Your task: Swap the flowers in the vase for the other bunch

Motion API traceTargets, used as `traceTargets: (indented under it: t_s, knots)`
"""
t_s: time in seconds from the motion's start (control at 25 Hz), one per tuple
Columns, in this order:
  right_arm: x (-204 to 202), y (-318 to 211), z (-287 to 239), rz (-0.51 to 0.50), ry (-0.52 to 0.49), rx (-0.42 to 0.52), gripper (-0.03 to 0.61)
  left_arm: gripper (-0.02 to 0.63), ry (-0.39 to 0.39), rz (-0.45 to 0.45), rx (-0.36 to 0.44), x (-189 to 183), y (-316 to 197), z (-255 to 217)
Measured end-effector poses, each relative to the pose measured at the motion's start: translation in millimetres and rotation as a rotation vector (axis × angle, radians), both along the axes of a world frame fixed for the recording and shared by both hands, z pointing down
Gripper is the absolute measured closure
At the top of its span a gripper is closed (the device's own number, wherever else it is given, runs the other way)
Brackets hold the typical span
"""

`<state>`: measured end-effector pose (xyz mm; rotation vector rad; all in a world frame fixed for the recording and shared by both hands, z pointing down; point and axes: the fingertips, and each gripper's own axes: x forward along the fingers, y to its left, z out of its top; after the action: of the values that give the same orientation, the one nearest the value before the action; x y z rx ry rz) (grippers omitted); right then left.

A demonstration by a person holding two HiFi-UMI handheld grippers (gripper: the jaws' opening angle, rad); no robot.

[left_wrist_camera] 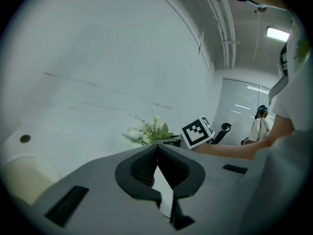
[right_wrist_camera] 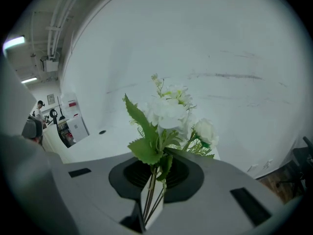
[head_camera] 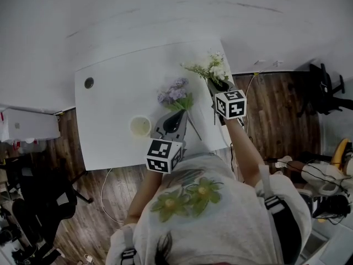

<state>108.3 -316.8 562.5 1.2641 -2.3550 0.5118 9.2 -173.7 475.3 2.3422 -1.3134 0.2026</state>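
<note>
The white table (head_camera: 110, 104) carries the vase and 1 bunch of flowers; the vase stands near its front edge, about midway along.

The left gripper (head_camera: 177, 116) (left_wrist_camera: 156, 148) reaches in just right of the vase, its marker cube (head_camera: 164, 155) lying in front of the vase, at the table's edge. Its 2 jaws are pressed together at the tips, and nothing shows between them.

The right gripper (head_camera: 214, 83) (right_wrist_camera: 155, 175) is further right and further back from the vase, over the table's far right part, with its own cube (head_camera: 230, 104) (left_wrist_camera: 198, 132) behind it. Its jaws pinch the thin green stems of the white bunch.

The white bunch (head_camera: 212, 68) (right_wrist_camera: 168, 111) stands up out of those jaws, blooms and leaves fanned above the pads, well apart from the vase and out of it.

The purple bunch (head_camera: 175, 94) lies on the table just behind and right of the vase, its heads pointing away from the person and its stem running back under the left gripper's tip toward the table's front right.

The vase (head_camera: 140, 126) (left_wrist_camera: 22, 180) is cream and round, upright, its mouth facing up.

A small dark hole (head_camera: 89, 83) (left_wrist_camera: 25, 138) (right_wrist_camera: 101, 131) sits in the table, back and left of the vase.
</note>
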Motion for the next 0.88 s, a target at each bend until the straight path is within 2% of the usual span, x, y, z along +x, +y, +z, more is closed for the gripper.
traceTargets:
  t_s: [0.48, 0.88]
  knots:
    - [-41.7, 31.5, -57.9, -0.125, -0.090, 0.121, 0.515, 0.595, -0.013, -0.071, 0.061, -17.5, 28.8, -26.9]
    - [-91.5, 67.4, -85.0, -0.272, -0.164, 0.157, 0.515, 0.595, -0.080, -0.187, 0.076, -56.2, 53.8, -31.0]
